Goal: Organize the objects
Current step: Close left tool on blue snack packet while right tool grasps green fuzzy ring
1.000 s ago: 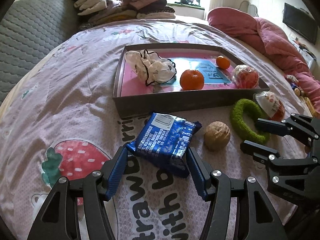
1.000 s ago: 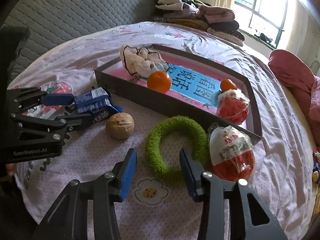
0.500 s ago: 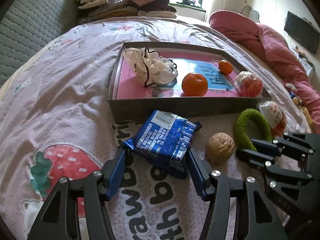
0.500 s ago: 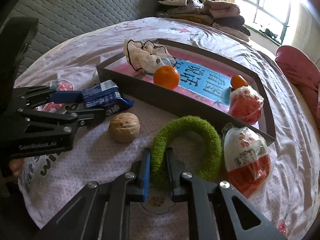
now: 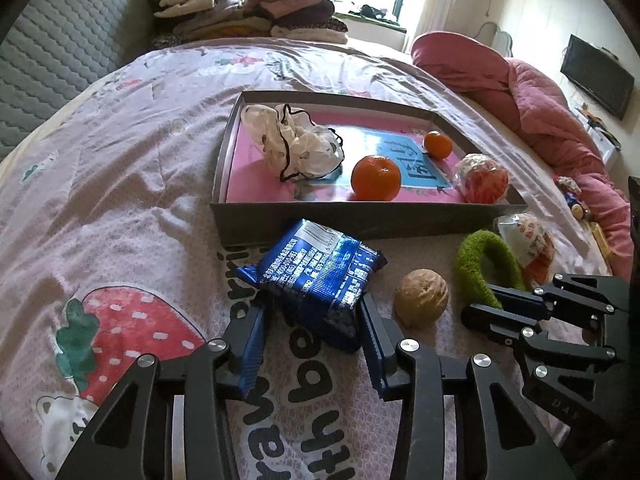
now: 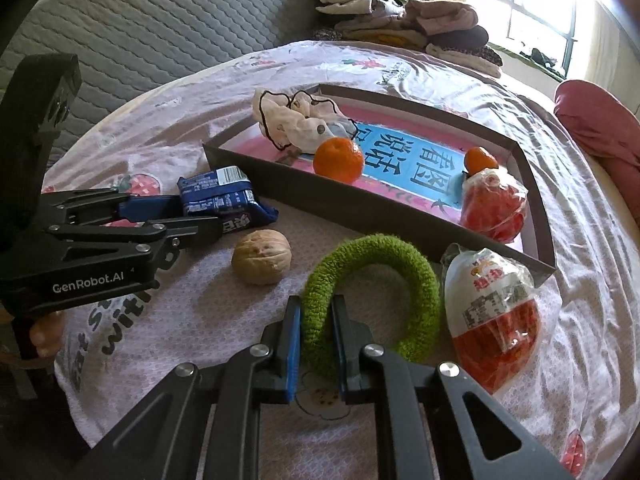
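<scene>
Right gripper (image 6: 315, 340) is clamped on the near arc of the green ring (image 6: 372, 292), just outside the tray (image 6: 400, 226) front wall. Left gripper (image 5: 312, 338) pinches the blue snack packet (image 5: 316, 276) beside that wall — both apparently staged for the tray

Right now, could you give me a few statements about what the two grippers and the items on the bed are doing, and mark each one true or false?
1. The right gripper is shut on the green fuzzy ring. True.
2. The walnut lies inside the tray. False: it lies on the bedsheet in front of the tray, between the blue snack packet and the ring.
3. The left gripper has the blue snack packet between its fingers. True.
4. Two oranges are in the tray. True: a large orange and a small orange.
5. The white cloth lies on the bedsheet outside the tray. False: it lies inside the tray.
</scene>
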Action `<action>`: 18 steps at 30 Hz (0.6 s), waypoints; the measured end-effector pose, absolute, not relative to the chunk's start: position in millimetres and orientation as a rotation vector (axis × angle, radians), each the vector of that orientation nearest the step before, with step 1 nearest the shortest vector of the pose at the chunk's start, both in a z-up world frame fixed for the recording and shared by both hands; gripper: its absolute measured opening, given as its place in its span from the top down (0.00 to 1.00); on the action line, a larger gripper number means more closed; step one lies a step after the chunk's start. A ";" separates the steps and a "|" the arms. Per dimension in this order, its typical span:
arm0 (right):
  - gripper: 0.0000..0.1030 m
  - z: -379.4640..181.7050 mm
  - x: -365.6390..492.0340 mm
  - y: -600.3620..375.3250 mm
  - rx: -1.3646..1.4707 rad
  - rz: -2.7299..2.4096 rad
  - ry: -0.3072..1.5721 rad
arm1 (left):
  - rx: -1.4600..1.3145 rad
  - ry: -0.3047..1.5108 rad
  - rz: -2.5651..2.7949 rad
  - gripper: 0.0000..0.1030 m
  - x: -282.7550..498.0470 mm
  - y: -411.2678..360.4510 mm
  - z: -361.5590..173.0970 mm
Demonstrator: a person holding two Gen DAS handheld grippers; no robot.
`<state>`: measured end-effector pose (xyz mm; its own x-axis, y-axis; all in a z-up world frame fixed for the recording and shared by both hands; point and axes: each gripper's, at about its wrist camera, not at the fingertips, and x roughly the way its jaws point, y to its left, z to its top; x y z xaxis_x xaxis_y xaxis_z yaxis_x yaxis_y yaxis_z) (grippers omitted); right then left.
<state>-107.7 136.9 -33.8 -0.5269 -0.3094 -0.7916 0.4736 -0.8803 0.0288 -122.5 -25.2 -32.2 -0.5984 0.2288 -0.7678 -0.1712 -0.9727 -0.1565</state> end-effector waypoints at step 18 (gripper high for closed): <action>0.86 0.8 -99.9 142.4 1.026 -2.423 0.157 | -1.121 -0.120 2.683 0.70 -108.4 -33.5 1.0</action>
<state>-99.9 142.4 0.8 -0.5908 -0.4017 -0.6997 0.4888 -0.8682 0.0857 -108.4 -33.5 1.0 -0.6806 0.2427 -0.6912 -0.1800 -0.9700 -0.1633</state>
